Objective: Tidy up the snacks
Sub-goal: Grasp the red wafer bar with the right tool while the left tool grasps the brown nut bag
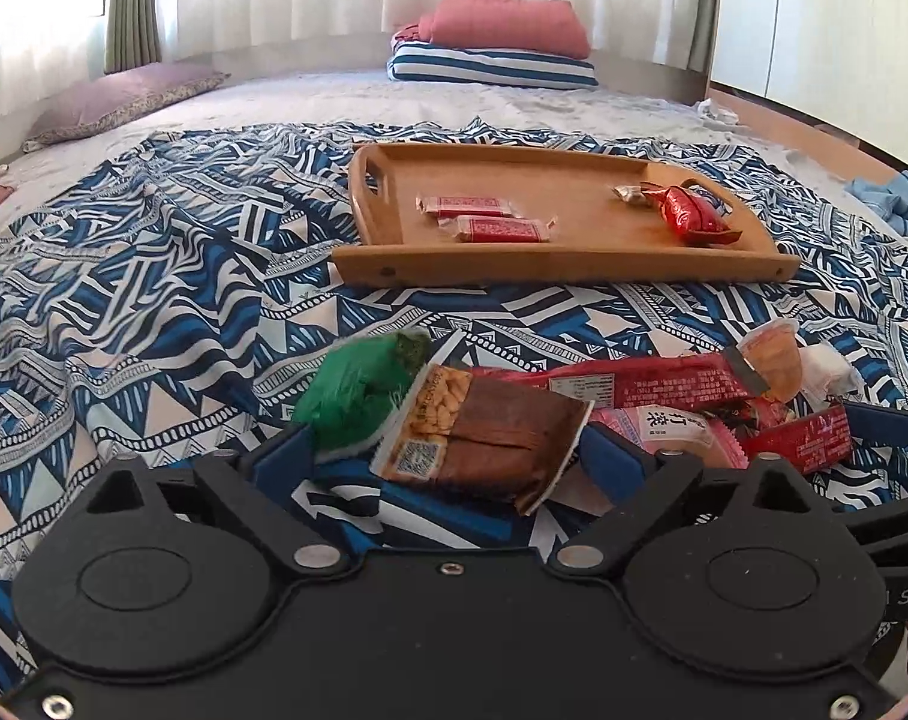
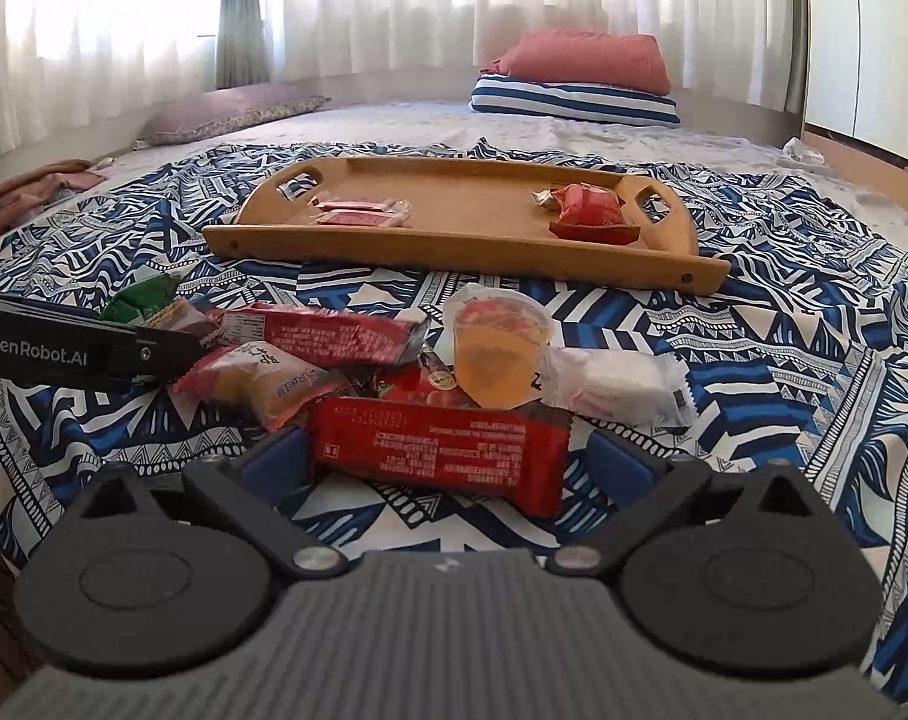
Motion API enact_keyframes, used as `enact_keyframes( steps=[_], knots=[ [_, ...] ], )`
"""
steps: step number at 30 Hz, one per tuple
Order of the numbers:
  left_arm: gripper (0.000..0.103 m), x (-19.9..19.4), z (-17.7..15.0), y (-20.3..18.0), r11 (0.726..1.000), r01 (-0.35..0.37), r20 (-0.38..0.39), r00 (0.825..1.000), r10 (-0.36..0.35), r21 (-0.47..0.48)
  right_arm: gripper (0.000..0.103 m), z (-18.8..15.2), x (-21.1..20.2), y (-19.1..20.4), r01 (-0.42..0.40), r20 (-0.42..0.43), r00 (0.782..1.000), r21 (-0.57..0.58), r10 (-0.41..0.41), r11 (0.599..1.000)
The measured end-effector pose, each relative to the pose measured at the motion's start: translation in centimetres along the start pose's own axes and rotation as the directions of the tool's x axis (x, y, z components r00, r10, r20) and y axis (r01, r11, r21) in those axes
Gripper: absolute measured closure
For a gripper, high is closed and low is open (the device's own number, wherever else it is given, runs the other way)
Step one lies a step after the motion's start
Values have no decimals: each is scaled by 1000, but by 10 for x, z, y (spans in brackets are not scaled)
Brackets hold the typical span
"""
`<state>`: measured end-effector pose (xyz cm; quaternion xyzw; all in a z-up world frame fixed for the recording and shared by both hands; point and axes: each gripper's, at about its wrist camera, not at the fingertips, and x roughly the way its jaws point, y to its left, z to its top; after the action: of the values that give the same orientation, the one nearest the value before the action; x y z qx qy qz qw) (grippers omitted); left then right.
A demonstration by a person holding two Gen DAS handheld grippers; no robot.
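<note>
Both jaws spread low, seemingly straddling brown packet [image 1: 484, 438]; red packet [image 2: 442, 450].

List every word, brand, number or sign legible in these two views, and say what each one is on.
"GenRobot.AI": white lettering on the side of the left gripper, seen from the right wrist view.
"S": a lone letter on the right gripper body, at the left wrist view's right edge.
Large Chinese characters on the pink snack packet: visible, not reliably readable.
Fine print on the red wrapper and the peanut packet: too small.
</note>
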<state>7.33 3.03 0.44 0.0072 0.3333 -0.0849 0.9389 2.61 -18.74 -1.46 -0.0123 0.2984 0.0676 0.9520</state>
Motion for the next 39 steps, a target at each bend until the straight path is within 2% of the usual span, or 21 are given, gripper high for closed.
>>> enact_keyframes(
  steps=[3, 13, 21, 31, 32, 36, 39],
  knots=[
    [16, 5, 1, 0, 1000, 11, -23, 1000, -11, -3, 0, 0, 1, 1, 0, -1, 1000, 1, 0, 1000],
    [16, 8, -2, -6, 999, -1, -23, 1000, 2, 35, 0, 0, 4, 5, 8, 3, 1000, -2, -8, 1000],
    [10, 14, 1, -4, 1000, -12, -38, 999, 12, 17, 0, -2, 4, 8, 21, 13, 1000, -1, -21, 1000],
    [8, 21, 4, -7, 1000, -17, -43, 999, 18, 19, 0, -4, 4, 9, 26, 20, 999, -2, -26, 1000],
    [10, 20, 4, -7, 1000, -14, -43, 999, 15, 19, 0, -4, 4, 9, 26, 21, 999, -2, -26, 1000],
    [28, 13, 3, -7, 1000, -4, -32, 999, 5, 21, 0, -4, 4, 8, 26, 24, 999, -1, -26, 1000],
    [38, 6, 1, -8, 1000, -6, -30, 1000, 6, 22, 0, -4, 3, 8, 27, 22, 999, 2, -27, 1000]
  ],
)
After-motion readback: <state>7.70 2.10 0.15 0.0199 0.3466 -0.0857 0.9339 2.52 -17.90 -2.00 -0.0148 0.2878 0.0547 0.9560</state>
